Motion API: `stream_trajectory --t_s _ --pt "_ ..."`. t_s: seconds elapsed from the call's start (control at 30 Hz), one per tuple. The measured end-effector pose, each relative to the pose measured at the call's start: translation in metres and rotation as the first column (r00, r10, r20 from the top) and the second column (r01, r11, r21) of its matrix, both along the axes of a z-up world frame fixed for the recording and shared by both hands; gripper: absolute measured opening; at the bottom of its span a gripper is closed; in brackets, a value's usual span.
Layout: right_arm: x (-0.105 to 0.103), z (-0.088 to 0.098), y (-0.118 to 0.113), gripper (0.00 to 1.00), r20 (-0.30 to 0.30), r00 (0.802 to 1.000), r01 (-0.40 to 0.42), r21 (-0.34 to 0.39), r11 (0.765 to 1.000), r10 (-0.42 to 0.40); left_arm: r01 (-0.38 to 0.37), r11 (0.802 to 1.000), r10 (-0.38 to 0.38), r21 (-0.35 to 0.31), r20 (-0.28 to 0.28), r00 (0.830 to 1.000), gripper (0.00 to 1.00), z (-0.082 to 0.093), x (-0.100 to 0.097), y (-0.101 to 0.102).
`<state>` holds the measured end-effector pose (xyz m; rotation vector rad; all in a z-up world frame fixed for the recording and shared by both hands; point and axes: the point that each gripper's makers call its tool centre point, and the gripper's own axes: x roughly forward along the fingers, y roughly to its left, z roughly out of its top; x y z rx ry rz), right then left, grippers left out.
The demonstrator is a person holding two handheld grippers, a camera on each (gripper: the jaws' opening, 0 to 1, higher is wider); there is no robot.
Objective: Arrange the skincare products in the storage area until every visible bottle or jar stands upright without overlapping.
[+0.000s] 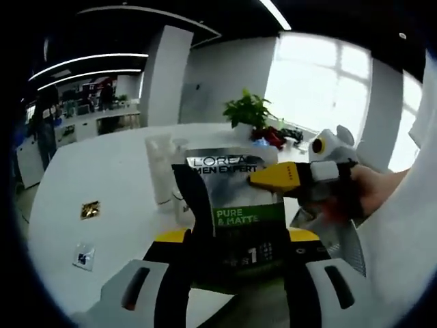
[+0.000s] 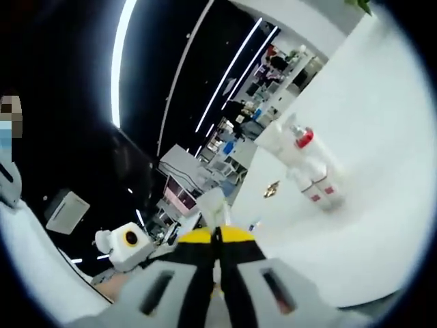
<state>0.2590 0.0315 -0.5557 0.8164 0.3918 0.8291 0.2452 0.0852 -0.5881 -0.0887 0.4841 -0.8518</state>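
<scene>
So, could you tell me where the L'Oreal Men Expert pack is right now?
In the left gripper view, the L'Oreal pack is held between the left gripper jaws, with the right gripper touching its upper right corner, above the white table.

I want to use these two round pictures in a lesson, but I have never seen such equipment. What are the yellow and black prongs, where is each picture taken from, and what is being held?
A person holds a two-jaw gripper in each hand; a camera rides on each. In the left gripper view, the left gripper clamps a L'Oreal Men Expert pack, while the right gripper reaches in from the right. In the right gripper view, the right gripper, jaws together, pinches the pack's pale edge. On the white table stand pale bottles and a potted plant.
</scene>
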Motion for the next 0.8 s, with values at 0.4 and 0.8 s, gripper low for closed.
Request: stream_trajectory --t_s 0.4,0.8 --pt "-0.013 0.046 0.009 0.01 0.104 0.974 -0.215 0.127 0.968 0.203 0.155 0.918 -0.223 -0.365 -0.151 0.963 0.61 0.033 -0.002 -0.004" --pt "-0.010 0.049 0.001 0.01 0.099 0.970 -0.234 0.124 0.964 0.223 0.203 0.872 -0.291 -0.446 -0.137 0.947 0.20 0.051 -0.005 -0.014"
